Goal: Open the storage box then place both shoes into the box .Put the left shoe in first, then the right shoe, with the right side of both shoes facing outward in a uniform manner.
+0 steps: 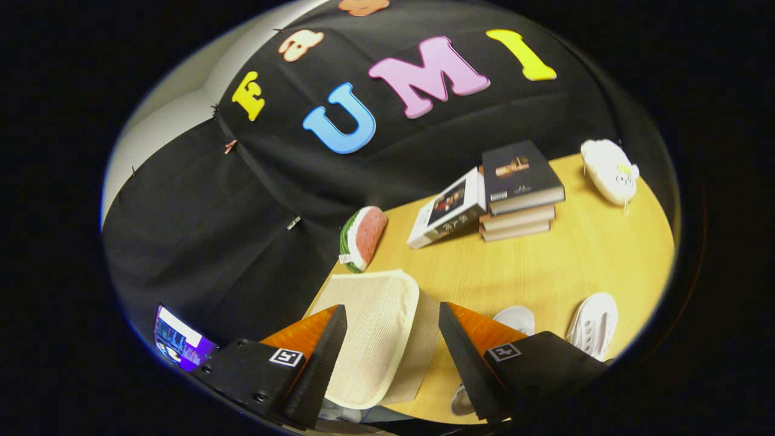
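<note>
My gripper [392,309] is open, its fingers spread wide. Between them stands the cream ribbed lid [369,327] of the storage box, tilted up, with a duller beige panel of the box [424,351] just behind it. The lid fills most of the gap, and I cannot tell whether either finger touches it. Two white shoes lie on the wooden table [545,266] to the right of the fingers. One shoe [593,324] is in plain sight. The other shoe [516,318] is half hidden behind the right finger.
Beyond the box, a stack of books [521,188] stands with another book [448,209] leaning against it. A watermelon-slice plush [364,237] sits at the table's left edge and a white plush toy [608,171] at the far right. A lit screen [178,342] glows below left.
</note>
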Available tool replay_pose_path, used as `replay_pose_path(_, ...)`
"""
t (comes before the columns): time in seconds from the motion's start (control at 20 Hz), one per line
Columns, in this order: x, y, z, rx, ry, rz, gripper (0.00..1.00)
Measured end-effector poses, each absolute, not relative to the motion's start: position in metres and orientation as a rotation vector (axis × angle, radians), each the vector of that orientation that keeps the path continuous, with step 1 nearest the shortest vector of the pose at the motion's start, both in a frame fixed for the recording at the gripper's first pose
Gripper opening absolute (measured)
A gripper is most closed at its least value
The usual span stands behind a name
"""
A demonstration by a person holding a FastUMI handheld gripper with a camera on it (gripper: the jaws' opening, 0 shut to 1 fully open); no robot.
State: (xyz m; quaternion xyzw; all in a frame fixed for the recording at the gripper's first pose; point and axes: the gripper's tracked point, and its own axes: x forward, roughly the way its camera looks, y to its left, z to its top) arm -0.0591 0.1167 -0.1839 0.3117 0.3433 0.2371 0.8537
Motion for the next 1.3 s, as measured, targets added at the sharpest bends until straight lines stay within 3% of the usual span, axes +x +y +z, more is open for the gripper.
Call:
replay_pose_path(0.5,-0.088,0.169,-0.242,0.960,0.954,0.571,0.94)
replay_pose_path(0.6,-0.088,0.177,-0.238,0.993,0.953,0.589,0.88)
replay_pose_path(0.85,-0.083,0.178,-0.214,1.076,0.924,0.581,0.07)
replay_pose_path(1.3,-0.079,0.247,-0.080,0.989,0.733,0.802,0.07)
